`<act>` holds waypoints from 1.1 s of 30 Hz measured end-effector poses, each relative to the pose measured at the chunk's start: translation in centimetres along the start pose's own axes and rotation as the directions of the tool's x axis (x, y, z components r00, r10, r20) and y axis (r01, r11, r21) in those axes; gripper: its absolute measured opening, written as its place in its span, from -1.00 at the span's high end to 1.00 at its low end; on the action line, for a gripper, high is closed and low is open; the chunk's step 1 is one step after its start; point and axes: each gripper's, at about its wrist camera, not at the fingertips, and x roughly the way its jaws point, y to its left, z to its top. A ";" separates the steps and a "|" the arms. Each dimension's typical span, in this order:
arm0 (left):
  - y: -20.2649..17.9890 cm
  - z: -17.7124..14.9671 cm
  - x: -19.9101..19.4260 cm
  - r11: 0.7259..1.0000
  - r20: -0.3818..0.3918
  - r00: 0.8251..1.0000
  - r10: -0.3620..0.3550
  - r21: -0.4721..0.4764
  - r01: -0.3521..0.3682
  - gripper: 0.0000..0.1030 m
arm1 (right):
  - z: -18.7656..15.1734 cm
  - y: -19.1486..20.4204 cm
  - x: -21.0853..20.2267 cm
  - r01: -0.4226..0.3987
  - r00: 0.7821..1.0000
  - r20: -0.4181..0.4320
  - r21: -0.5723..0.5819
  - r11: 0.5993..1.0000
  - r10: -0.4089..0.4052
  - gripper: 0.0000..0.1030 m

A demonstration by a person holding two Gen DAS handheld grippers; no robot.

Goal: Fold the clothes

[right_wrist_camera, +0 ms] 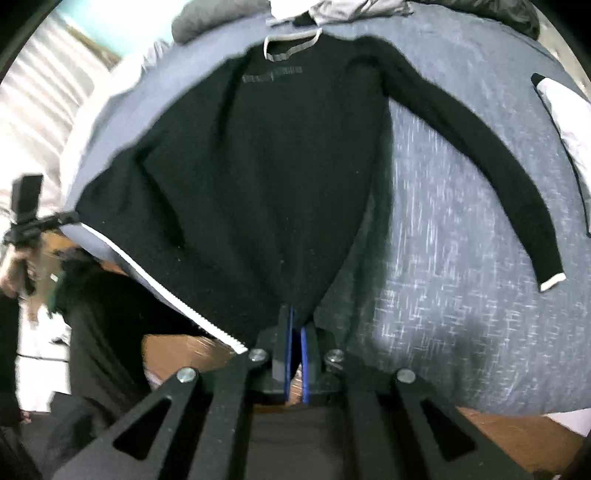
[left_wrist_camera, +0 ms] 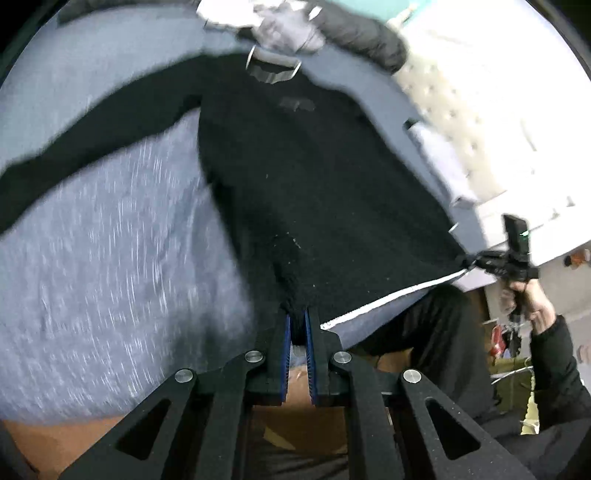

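A black long-sleeved sweater [left_wrist_camera: 314, 177] with white trim lies spread, collar away from me, on a blue-grey speckled bed cover [left_wrist_camera: 110, 258]. In the left wrist view my left gripper [left_wrist_camera: 297, 315] is shut on the near hem at one corner. My right gripper [left_wrist_camera: 476, 260], held by a hand [left_wrist_camera: 535, 302], pinches the hem's other corner, and the white hem band [left_wrist_camera: 388, 299] runs between them. The right wrist view shows the sweater [right_wrist_camera: 258, 184] with my right gripper [right_wrist_camera: 296, 317] shut on its hem. The left gripper [right_wrist_camera: 68, 218] grips the far corner. One sleeve [right_wrist_camera: 480, 147] stretches right to a white cuff [right_wrist_camera: 552, 282].
Grey clothing [left_wrist_camera: 284, 29] and a dark jacket [left_wrist_camera: 365, 40] are piled beyond the collar. A white-and-black item [right_wrist_camera: 569, 122] lies on the cover to the right. A brown wooden edge [left_wrist_camera: 314, 417] runs under the grippers. The person's dark trousers [left_wrist_camera: 443, 332] stand close by.
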 end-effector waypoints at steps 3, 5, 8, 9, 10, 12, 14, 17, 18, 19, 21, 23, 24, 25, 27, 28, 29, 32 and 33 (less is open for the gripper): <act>1.3 -0.8 2.3 0.999 -0.059 0.997 0.041 -0.033 -0.043 0.79 | -0.1 -0.2 1.3 0.016 1.000 -0.022 0.005 1.000 -0.016 0.92; 1.8 -0.8 2.4 0.997 -0.057 0.996 0.065 -0.048 -0.068 0.78 | 0.1 -0.7 1.3 0.021 0.999 -0.030 0.019 1.000 -0.021 0.68; 2.1 0.8 1.7 0.994 -0.027 0.995 0.098 -0.044 -0.099 0.41 | 0.9 -2.0 -0.2 0.044 0.999 -0.010 0.045 0.998 -0.044 0.33; 2.2 1.5 1.5 0.993 -0.014 0.994 0.108 -0.040 -0.108 0.26 | 1.3 -2.4 -0.7 0.048 0.999 0.005 0.056 0.997 -0.049 0.33; 2.2 2.2 1.2 0.992 0.000 0.993 0.118 -0.035 -0.118 0.25 | 1.9 -2.9 -1.4 0.048 0.998 0.032 0.070 0.996 -0.051 0.32; 2.3 3.6 0.6 0.990 0.027 0.990 0.138 -0.028 -0.138 0.25 | 3.3 -3.8 -2.6 0.046 0.995 0.083 0.095 0.994 -0.054 0.31; 2.4 5.1 0.0 0.987 0.053 0.986 0.158 -0.020 -0.157 0.24 | 4.9 -4.5 -3.2 0.045 0.990 0.126 0.112 0.993 -0.059 0.24; 2.8 7.6 -0.4 0.983 0.086 0.980 0.182 -0.018 -0.181 0.21 | 7.7 -5.0 -2.8 0.107 0.982 0.142 0.118 0.987 -0.123 0.15; 3.0 8.6 -0.3 0.982 0.093 0.978 0.187 -0.020 -0.186 0.20 | 8.5 -5.1 -2.5 0.122 0.980 0.144 0.115 0.986 -0.138 0.15; 3.2 9.7 -0.3 0.981 0.100 0.976 0.192 -0.023 -0.191 0.18 | 9.3 -5.2 -2.4 0.125 0.979 0.149 0.107 0.986 -0.140 0.15; 3.8 11.6 0.0 0.980 0.115 0.973 0.201 -0.035 -0.198 0.16 | 11.1 -5.5 -2.0 0.125 0.976 0.167 0.092 0.988 -0.139 0.15; 4.6 13.7 0.5 0.978 0.121 0.971 0.208 -0.049 -0.204 0.13 | 12.9 -6.0 -1.5 0.128 0.972 0.188 0.085 0.988 -0.142 0.15; 5.0 14.8 0.8 0.977 0.122 0.970 0.212 -0.055 -0.207 0.12 | 13.8 -6.3 -1.3 0.123 0.970 0.202 0.082 0.989 -0.137 0.15; 5.3 15.9 1.2 0.976 0.121 0.969 0.217 -0.056 -0.211 0.11 | 14.9 -6.5 -1.1 0.111 0.967 0.221 0.076 0.991 -0.125 0.15; 5.7 18.5 2.4 0.973 0.119 0.965 0.232 -0.035 -0.230 0.11 | 17.3 -7.0 -0.6 0.089 0.962 0.255 0.061 0.994 -0.102 0.15; 5.9 19.7 3.0 0.971 0.117 0.964 0.240 -0.024 -0.239 0.11 | 18.5 -7.2 -0.2 0.088 0.960 0.263 0.052 0.995 -0.098 0.14; 6.1 20.9 3.5 0.969 0.117 0.962 0.245 -0.015 -0.245 0.10 | 19.6 -7.4 0.1 0.091 0.959 0.266 0.046 0.995 -0.100 0.14; 7.0 24.6 5.1 0.968 0.127 0.960 0.250 -0.002 -0.252 0.03 | 23.6 -7.9 1.7 0.102 0.959 0.264 0.027 0.994 -0.105 0.14; 7.3 25.9 5.7 0.967 0.131 0.959 0.253 0.003 -0.256 -0.02 | 25.0 -8.0 2.3 0.106 0.959 0.262 0.020 0.994 -0.108 0.14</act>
